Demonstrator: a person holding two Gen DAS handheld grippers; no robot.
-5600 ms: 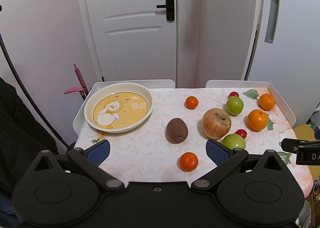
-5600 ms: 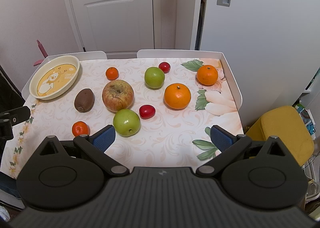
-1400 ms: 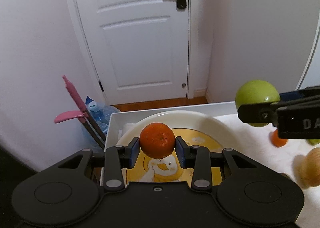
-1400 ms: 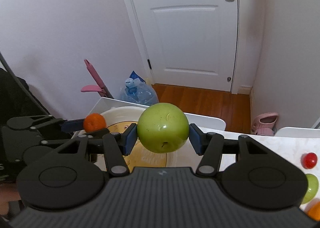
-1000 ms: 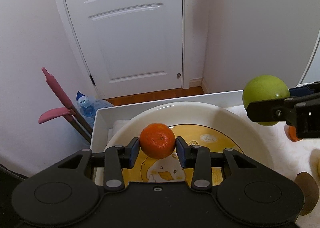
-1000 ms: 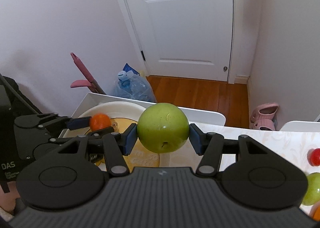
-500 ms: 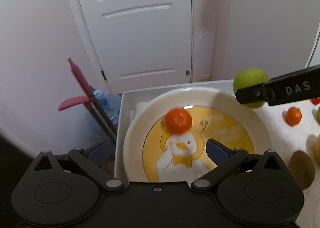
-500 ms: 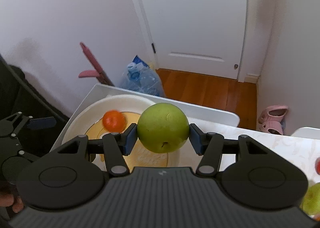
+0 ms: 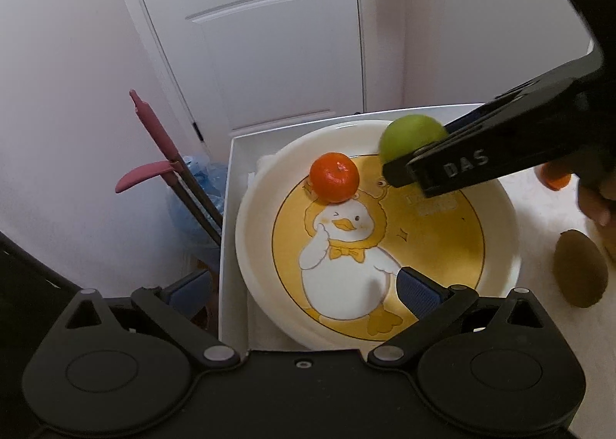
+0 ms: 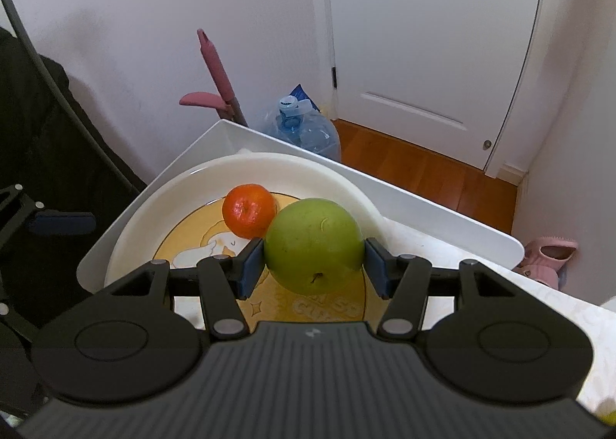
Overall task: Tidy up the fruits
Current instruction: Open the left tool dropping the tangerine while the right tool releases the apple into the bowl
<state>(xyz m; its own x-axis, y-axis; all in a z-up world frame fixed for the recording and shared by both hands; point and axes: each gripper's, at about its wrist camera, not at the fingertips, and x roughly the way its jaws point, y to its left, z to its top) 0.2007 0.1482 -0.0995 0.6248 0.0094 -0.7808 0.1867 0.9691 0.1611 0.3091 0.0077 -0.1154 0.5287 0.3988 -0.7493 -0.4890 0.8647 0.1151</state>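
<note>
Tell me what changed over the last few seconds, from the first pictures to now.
The left gripper picked the tangerine off the table, carried it to the duck plate, let go and now stands open. The right gripper picked up the green apple and holds it over the plate. The kiwi stayed put.

Tangerine point(image 9: 334, 177) resting in duck plate point(image 9: 496, 204); green apple point(image 10: 313, 245) held above.
</note>
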